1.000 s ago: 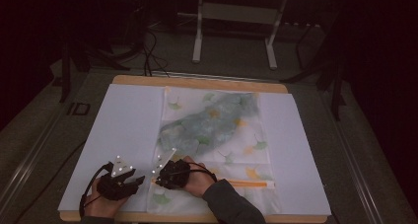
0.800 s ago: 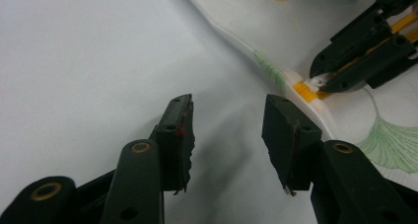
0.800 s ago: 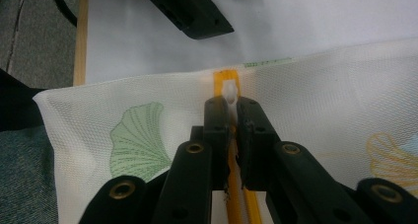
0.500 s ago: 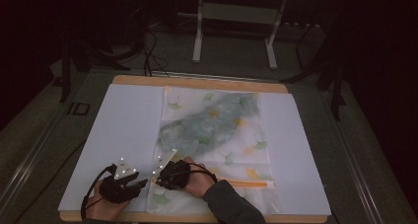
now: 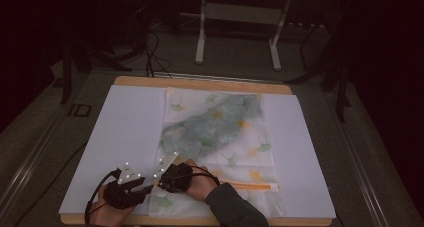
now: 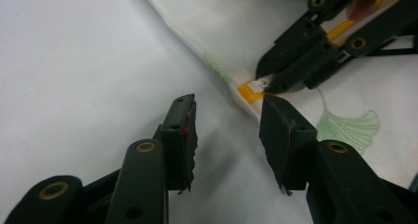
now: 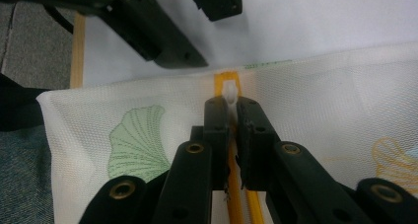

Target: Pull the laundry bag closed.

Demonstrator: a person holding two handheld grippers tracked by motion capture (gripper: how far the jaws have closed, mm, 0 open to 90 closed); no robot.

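A white mesh bag (image 5: pixel 227 159) printed with ginkgo leaves lies flat on the table, a blue-green cloth (image 5: pixel 215 124) inside it. Its orange zipper (image 5: pixel 247 186) runs along the near part. My right gripper (image 5: pixel 159 182) is shut on the white zipper pull (image 7: pixel 229 93) at the zipper's left end (image 6: pixel 249 92); its jaws (image 7: pixel 230 106) pinch the tab. My left gripper (image 5: pixel 148 189) stands open just left of the bag's edge, its jaws (image 6: pixel 227 105) straddling bare white sheet, tips a short way from the right gripper (image 6: pixel 270 78).
A white sheet (image 5: pixel 130 132) covers the wooden table (image 5: pixel 200 220); the grippers work close to its front edge. Bare sheet lies left and right of the bag. A metal stand (image 5: pixel 237 17) and cables sit on the dark floor beyond the table.
My left gripper has crept a little toward the front edge and toward the bag's corner. The right gripper has held its place on the zipper pull.
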